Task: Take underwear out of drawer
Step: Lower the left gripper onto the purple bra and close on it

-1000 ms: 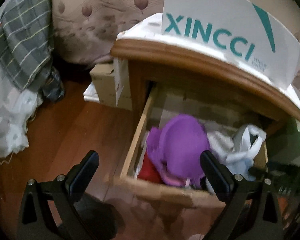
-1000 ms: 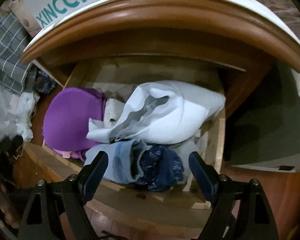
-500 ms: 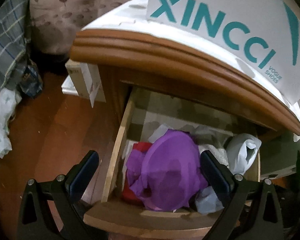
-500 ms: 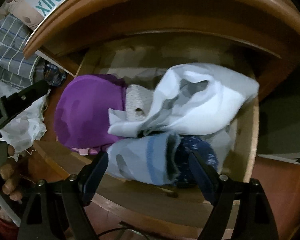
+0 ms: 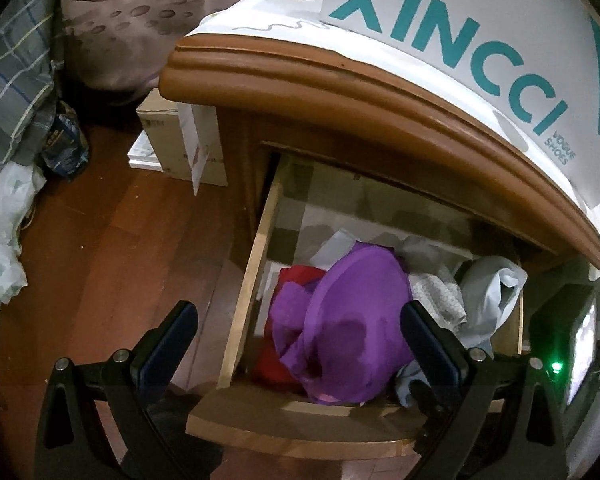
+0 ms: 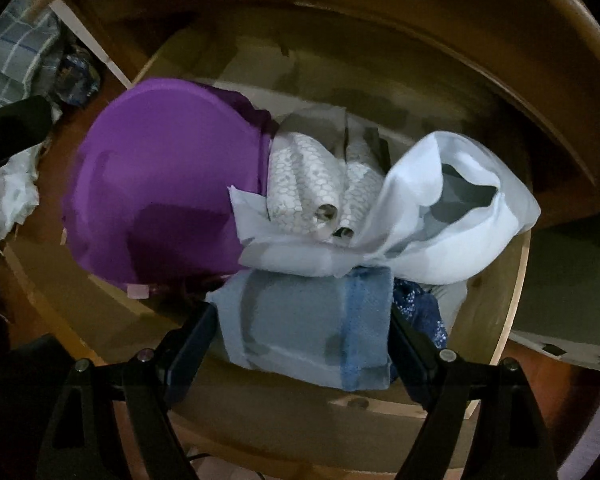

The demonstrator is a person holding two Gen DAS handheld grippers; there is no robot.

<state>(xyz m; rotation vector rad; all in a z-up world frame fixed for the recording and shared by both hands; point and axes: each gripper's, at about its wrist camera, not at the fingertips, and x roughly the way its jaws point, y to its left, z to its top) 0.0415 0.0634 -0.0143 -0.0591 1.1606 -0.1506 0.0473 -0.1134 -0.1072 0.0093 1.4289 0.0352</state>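
The wooden drawer (image 5: 252,276) (image 6: 512,308) of the nightstand stands pulled out and is full of folded garments. A purple bra (image 5: 352,320) (image 6: 160,196) lies at its left, over a red garment (image 5: 296,280). A light blue folded piece with a darker blue band (image 6: 312,328) lies at the front, under a white garment (image 6: 440,216) (image 5: 488,304) and rolled patterned cloth (image 6: 300,172). My left gripper (image 5: 296,340) is open, above the drawer's front left corner. My right gripper (image 6: 300,344) is open, its fingers either side of the light blue piece.
A white XINCCI shoe box (image 5: 480,40) sits on the nightstand top (image 5: 340,84). Cardboard boxes (image 5: 172,140) stand on the wood floor (image 5: 112,240) to the left, with plaid bedding (image 5: 12,80) and a white bag (image 5: 0,232) beyond. Dark blue cloth (image 6: 420,312) lies at the drawer's front right.
Both grippers have moved closer to the drawer. The right one has dropped down until the light blue piece sits between its open fingers. The left one now looks down into the drawer.
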